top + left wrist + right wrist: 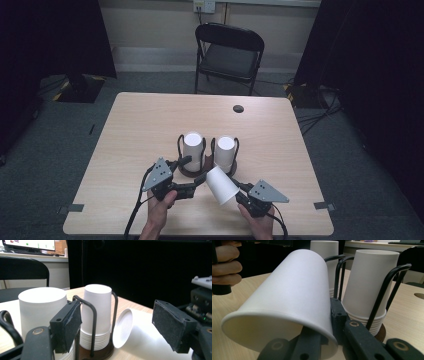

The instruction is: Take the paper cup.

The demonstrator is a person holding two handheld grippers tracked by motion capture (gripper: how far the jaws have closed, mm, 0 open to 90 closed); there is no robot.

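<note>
Two stacks of upturned white paper cups stand in black wire holders mid-table: a left stack (193, 150) (41, 312) (324, 251) and a right stack (225, 152) (97, 312) (367, 285). A single white cup (221, 185) (287, 302) (122, 327) is tilted in front of them, base pointing toward the stacks. My right gripper (236, 194) (325, 330) is shut on its rim, one jaw inside and one outside. My left gripper (194, 170) (120, 325) is open beside the left stack, its pads (66, 325) apart, nothing between them.
The holders rest on dark round bases (186, 172). A black folding chair (230, 52) stands beyond the far edge of the wooden table (150, 120). A cable hole (238, 108) sits in the far right of the tabletop. Grey carpet surrounds the table.
</note>
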